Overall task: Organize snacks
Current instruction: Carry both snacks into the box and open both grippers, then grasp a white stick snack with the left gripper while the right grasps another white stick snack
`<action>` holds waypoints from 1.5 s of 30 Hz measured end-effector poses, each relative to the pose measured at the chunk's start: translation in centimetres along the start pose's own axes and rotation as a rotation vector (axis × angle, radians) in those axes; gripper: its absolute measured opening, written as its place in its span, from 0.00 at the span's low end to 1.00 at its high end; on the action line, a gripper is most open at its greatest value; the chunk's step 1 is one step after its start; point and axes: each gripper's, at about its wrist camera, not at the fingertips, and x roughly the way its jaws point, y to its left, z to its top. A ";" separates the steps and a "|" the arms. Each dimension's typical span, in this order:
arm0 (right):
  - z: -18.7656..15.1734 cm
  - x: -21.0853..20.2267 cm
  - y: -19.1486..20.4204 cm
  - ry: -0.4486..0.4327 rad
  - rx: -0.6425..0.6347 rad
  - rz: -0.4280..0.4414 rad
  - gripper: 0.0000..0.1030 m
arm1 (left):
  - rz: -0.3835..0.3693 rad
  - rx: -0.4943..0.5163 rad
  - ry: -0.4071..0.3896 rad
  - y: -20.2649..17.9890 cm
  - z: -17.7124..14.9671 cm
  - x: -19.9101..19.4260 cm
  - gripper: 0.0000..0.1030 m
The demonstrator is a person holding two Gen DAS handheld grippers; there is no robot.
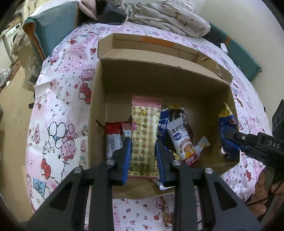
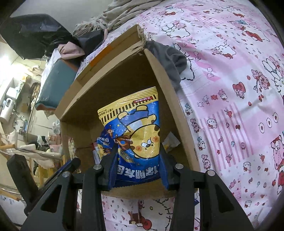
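Observation:
An open cardboard box [image 1: 159, 71] sits on a pink cartoon-print sheet. My left gripper [image 1: 143, 144] is over the box's near wall, shut on a long beige checked snack bar [image 1: 144, 133] that points into the box. At the box's right side my right gripper [image 1: 230, 140] is shut on a blue and yellow bear-print snack bag [image 1: 228, 124]. In the right wrist view that bag [image 2: 140, 128] hangs crumpled between the fingers of the right gripper [image 2: 138, 154], inside the box [image 2: 170, 99]. A red and white packet [image 1: 113, 140] and a white rice-cracker packet [image 1: 182, 142] lie on the box floor.
The pink sheet [image 1: 62, 106] surrounds the box. Bundled bedding [image 1: 168, 16] and a teal cushion [image 1: 53, 26] lie behind it. A grey cloth [image 2: 170, 58] rests against the box's right wall. A hand [image 1: 264, 191] holds the right gripper at the lower right.

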 end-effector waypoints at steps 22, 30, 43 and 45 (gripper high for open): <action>-0.8 -0.3 1.7 -0.014 -0.089 -0.008 0.67 | 0.044 0.011 -0.018 -0.4 -0.8 -0.6 0.64; -2.1 -1.9 1.7 -0.036 -0.110 -0.024 0.67 | 0.048 0.011 -0.034 -0.5 -1.4 -1.7 0.64; -6.6 -3.6 1.1 -0.011 -0.201 -0.164 0.67 | 0.061 0.019 0.048 -1.9 -6.4 -1.8 0.64; -7.6 -3.5 0.3 0.021 -0.198 -0.206 0.67 | 0.050 0.030 0.090 -2.7 -7.7 -1.1 0.64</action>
